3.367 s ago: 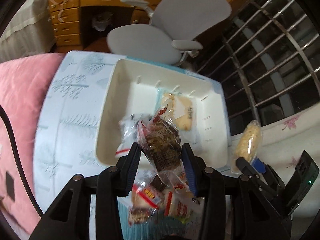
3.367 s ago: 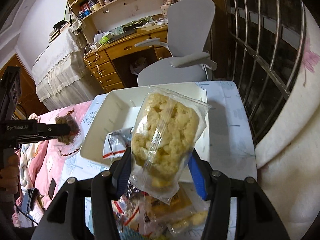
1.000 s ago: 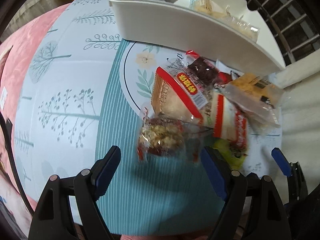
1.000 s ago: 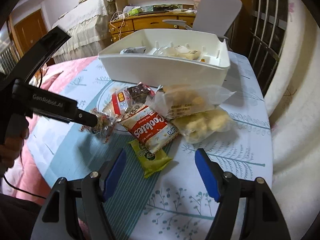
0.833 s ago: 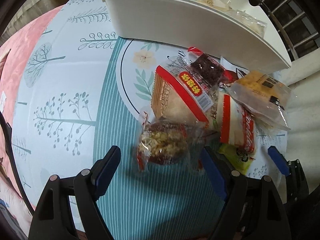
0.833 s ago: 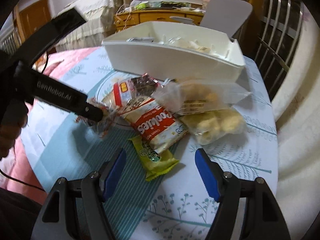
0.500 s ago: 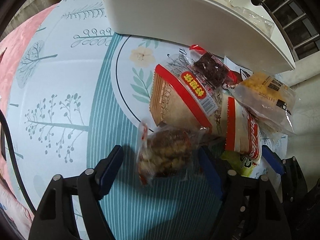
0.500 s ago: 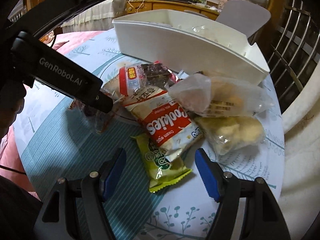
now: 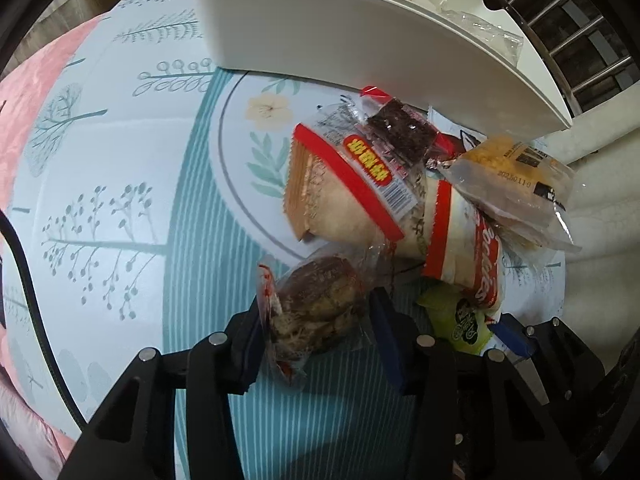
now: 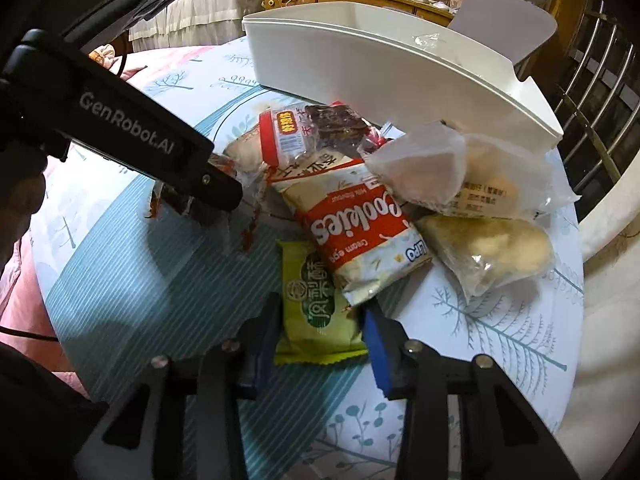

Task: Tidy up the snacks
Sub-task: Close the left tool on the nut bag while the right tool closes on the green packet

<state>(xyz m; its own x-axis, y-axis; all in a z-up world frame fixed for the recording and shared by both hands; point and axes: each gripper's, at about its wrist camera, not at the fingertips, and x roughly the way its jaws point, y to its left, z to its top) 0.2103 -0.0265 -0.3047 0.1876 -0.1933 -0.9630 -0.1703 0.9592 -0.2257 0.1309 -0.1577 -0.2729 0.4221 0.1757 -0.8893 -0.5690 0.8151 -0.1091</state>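
A pile of wrapped snacks lies on the patterned table in front of a white bin (image 9: 360, 40). My left gripper (image 9: 318, 304) points down at a clear pack of brown nut snack (image 9: 320, 292). Its jaws are closing and both pads press the wrapper. My right gripper (image 10: 322, 308) stands over a green snack pack (image 10: 316, 288). Its jaws are closing too, with the pads against the pack's two edges. A red and white cookies pack (image 10: 360, 232) overlaps the green pack's far end. The left gripper's arm (image 10: 140, 136) shows in the right wrist view.
A red-banded wafer pack (image 9: 344, 192), a dark brownie pack (image 9: 400, 132) and two clear bags of yellow pastry (image 10: 492, 252) lie beside the bin (image 10: 380, 68), which holds several packs. A metal railing (image 10: 600, 80) stands to the right, a pink cloth (image 9: 24, 100) to the left.
Both pairs of jaws have narrowed from wide apart onto their packs. The right gripper came lower and nearer the green pack. The left gripper stayed over the nut pack.
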